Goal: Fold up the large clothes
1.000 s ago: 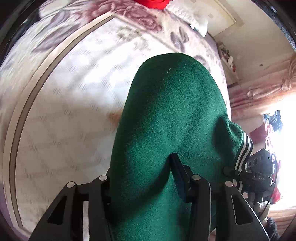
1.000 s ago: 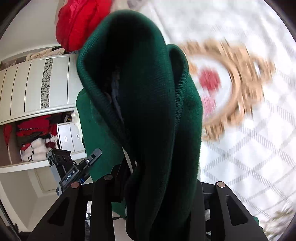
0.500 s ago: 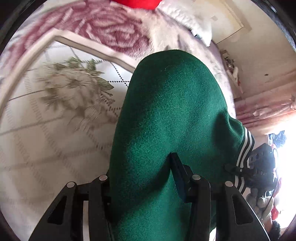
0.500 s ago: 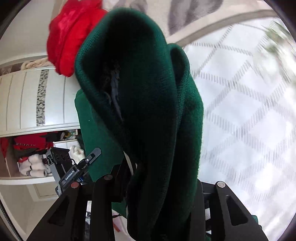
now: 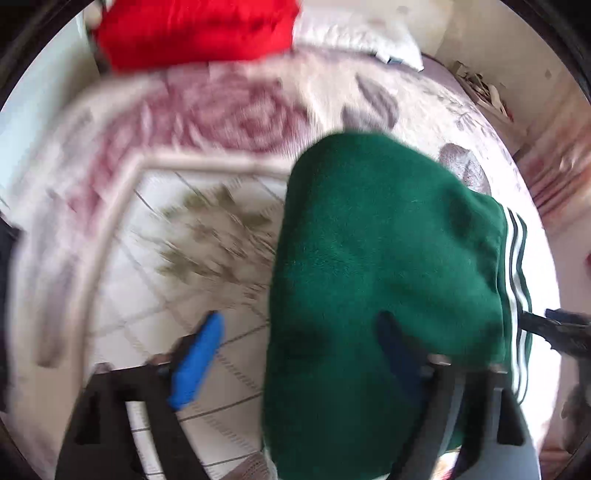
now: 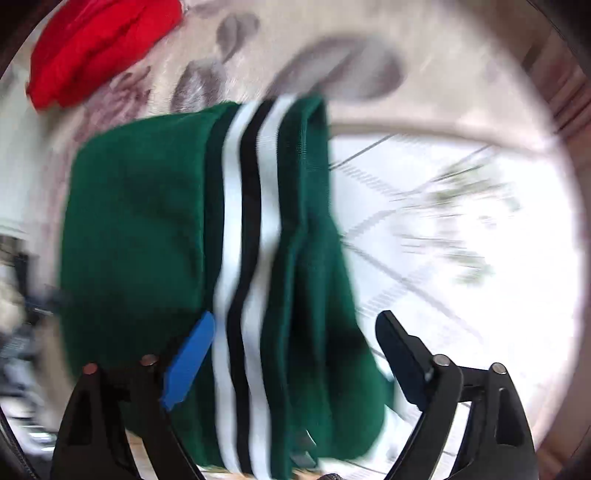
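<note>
Green garment (image 5: pixel 373 280), with white stripes at its edge, hangs bunched between both tools over the bed (image 5: pixel 207 229). Left tool (image 5: pixel 295 354) is opening, jaws spread, its blue pad clear of the cloth. Right tool (image 6: pixel 295 350) is opening too, wide apart, cloth (image 6: pixel 155 229) draped loosely between. Red cloth (image 5: pixel 195 29) lies beyond.

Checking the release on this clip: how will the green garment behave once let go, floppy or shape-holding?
Probably floppy: the green garment drapes in soft folds between the opening jaws of the right gripper. Its thick fleecy surface suggests some weight, so it should slump rather than flutter. It likely grips the patterned bedspread rather than slides.
</note>
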`<state>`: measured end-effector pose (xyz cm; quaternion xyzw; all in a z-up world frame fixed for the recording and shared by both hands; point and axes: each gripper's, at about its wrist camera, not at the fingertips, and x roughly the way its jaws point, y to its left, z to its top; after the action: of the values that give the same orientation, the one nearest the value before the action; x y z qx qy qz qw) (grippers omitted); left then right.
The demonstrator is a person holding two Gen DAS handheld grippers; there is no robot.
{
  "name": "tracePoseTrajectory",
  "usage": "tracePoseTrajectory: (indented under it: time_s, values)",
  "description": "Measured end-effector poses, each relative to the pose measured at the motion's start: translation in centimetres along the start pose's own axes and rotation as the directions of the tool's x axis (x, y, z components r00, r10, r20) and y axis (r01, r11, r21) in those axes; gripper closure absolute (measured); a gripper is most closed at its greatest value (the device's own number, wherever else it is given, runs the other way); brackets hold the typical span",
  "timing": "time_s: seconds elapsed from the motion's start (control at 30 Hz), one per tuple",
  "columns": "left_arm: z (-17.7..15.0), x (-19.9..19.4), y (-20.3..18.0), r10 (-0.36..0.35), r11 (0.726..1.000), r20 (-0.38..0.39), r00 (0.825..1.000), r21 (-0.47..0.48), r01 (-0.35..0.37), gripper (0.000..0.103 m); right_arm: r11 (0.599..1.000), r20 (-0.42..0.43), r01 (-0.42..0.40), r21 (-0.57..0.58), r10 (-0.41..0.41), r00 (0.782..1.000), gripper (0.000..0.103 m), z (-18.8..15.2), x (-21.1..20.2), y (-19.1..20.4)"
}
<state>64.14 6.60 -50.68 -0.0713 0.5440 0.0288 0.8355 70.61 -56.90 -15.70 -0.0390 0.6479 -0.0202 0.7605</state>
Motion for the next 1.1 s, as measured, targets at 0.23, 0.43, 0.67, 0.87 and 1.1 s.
tracePoseTrajectory:
  time_s: [0.23, 0.43, 0.67, 0.87, 1.1]
  values:
    - [-3.0, -11.5, -3.3, 0.056, 0.995, 0.154, 0.986, 0.071, -0.068, 0.004, 0.989, 0.146, 0.146, 0.025, -0.148, 0.978, 0.000, -11.7, -12.4, 6.9]
    - [-4.8, -20.8, -5.2, 0.027, 0.994, 0.219, 0.975, 0.098, -0.049, 0.001, 0.975, 0.238, 0.196, 0.108, -0.217, 0.947, 0.000, -19.7, -25.4, 5.2]
    - [-8.1, -32.2, -5.4, -0.021, 0.998, 0.231, 0.973, 0.060, 0.007, 0.000, 0.965, 0.338, 0.213, 0.150, -0.253, 0.906, 0.000, -27.4, -40.6, 6.6]
    - [-10.8, -42.8, -5.0, 0.001, 0.999, 0.254, 0.967, 0.047, -0.014, 0.000, 0.965, 0.414, 0.207, 0.160, -0.256, 0.874, 0.000, -34.6, -53.6, 8.1]
    - [-14.3, -53.5, -4.7, 0.030, 0.998, 0.302, 0.953, 0.048, -0.046, 0.000, 0.969, 0.479, 0.183, 0.169, -0.243, 0.844, 0.000, -42.1, -64.9, 8.5]
